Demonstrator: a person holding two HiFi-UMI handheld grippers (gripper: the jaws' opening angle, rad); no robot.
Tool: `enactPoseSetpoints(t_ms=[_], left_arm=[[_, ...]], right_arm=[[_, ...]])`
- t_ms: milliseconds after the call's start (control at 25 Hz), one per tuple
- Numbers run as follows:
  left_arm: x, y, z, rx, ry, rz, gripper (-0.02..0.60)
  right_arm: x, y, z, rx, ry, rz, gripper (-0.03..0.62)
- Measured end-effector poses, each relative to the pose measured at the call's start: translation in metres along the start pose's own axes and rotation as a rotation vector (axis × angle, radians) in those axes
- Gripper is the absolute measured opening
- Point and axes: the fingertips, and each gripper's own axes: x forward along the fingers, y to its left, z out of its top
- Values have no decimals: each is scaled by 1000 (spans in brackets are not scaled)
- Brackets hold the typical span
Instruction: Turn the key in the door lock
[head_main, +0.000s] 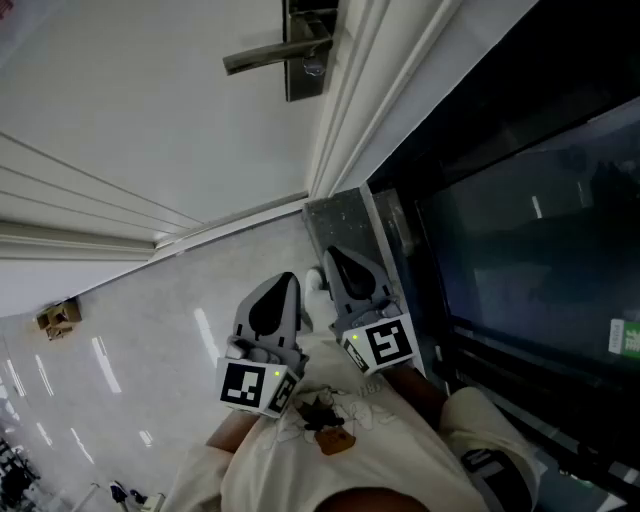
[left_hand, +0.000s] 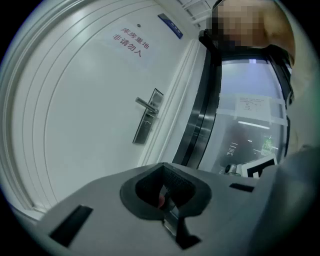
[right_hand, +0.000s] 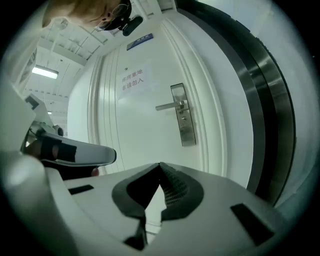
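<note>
Two closed matte-grey claws, left claw (left_hand: 163, 166), right claw (right_hand: 160, 164), smooth white door (right_hand: 135, 125), metal lever (right_hand: 167, 106).

door (head_main: 150, 100) white | lock plate (head_main: 308, 78) silver | floor (head_main: 150, 330) pale grey

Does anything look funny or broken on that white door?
Nothing stands out. The door is shut, its handle sits level, and the paper sign lies flat. No key shows in the lock; the left tool pinches a thin silver thing, maybe the key.
</note>
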Motion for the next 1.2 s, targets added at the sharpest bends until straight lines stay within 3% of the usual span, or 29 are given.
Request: enactPoseSetpoints(t_ms=[240, 440, 600, 920, 1080, 1200], left_arm=[[-35, 3, -25, -22, 26, 13, 5], [-45, 3, -16, -25, -2, 40, 5], [-40, 2, -10, -9, -17, 44, 5], [-24, -19, -18, -7, -7, 35, 5], [-12, -29, -20, 2, -5, 16, 5], [-5, -35, -20, 16, 1, 7, 5]], right_arm=[[-18, 30, -14, -1, 4, 10, 6], [-20, 37, -10, 7, -4, 39, 7], [-16, 36, 4, 22, -46, 79, 8], [-24, 14, 10, -11, -84, 72, 8], [-5, -1, 19, -139, -50, 77, 16], [30, -24, 46, -286, -85, 32, 96]])
